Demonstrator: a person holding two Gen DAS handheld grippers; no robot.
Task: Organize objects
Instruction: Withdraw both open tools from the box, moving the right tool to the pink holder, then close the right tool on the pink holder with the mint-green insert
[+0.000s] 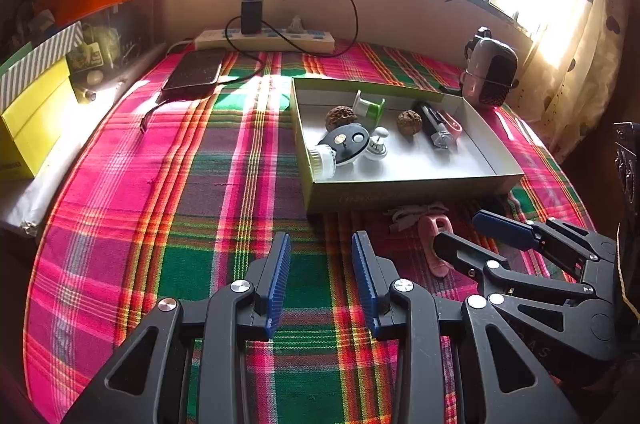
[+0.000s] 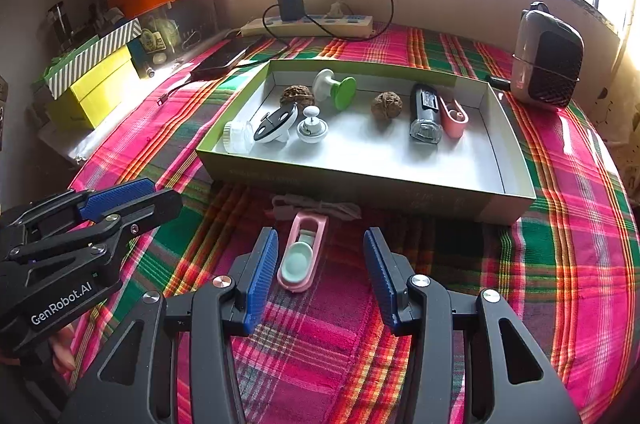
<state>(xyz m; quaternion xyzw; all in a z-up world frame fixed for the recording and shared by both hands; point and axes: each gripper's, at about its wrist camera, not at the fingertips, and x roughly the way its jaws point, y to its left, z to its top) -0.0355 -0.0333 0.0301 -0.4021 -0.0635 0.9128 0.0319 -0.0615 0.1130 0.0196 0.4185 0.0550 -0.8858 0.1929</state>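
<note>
Lying flat on the plaid cloth just in front of the shallow box [image 2: 372, 180], the pink clip-like case [image 2: 302, 256] with its pale green insert is one of the last things not yet gathered; a small bundle of pale cord [image 2: 320, 206] sits between it and the box wall. The right tool [image 2: 320, 266] hovers low over the case, jaws apart and holding nothing, the left blue pad beside it — probably lined up for a pinch across its narrow width. The left tool [image 1: 322, 270] hangs off to the side over bare cloth, also parted and empty, likely kept clear of the approach. Inside the box sit two walnuts [image 2: 386, 106], a green-and-white spool [image 2: 336, 88], a white knob [image 2: 312, 128], a dark torch-like cylinder [image 2: 426, 116] and a matching pink case [image 2: 454, 118] — suggesting the box is the collecting place on the worktop.
</note>
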